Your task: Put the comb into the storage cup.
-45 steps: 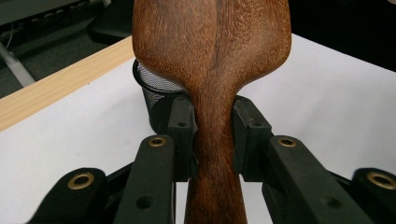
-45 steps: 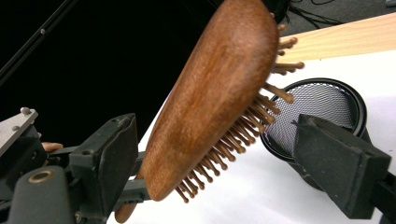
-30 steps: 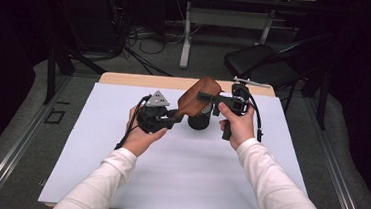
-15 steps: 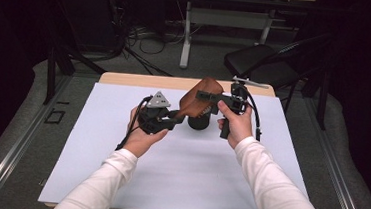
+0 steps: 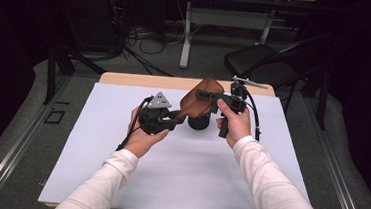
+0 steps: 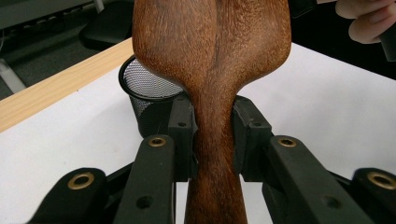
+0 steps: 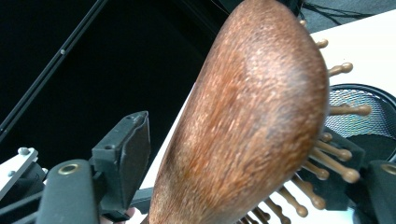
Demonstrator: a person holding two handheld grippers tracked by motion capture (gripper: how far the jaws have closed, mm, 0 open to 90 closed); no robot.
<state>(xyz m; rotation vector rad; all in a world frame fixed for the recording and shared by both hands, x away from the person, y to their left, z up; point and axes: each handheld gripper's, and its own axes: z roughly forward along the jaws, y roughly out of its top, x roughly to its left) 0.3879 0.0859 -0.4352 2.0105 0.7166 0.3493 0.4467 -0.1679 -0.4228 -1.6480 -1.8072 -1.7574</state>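
Right gripper (image 5: 202, 94) fingers have just been closing around head of wooden hairbrush (image 5: 199, 101); one pad clear of it.

A wooden table (image 5: 125, 78) carries a big white sheet (image 5: 178, 174) that covers nearly all of it, leaving a strip of bare wood along the far edge. On the sheet stands one black mesh cup (image 5: 199, 122), upright, toward the far middle.

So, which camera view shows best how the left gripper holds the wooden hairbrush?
The left gripper view: the left gripper clamps both pads on the narrow neck of the wooden hairbrush. The high view shows this grip small, from above. The right gripper view shows the brush's head and pins instead.
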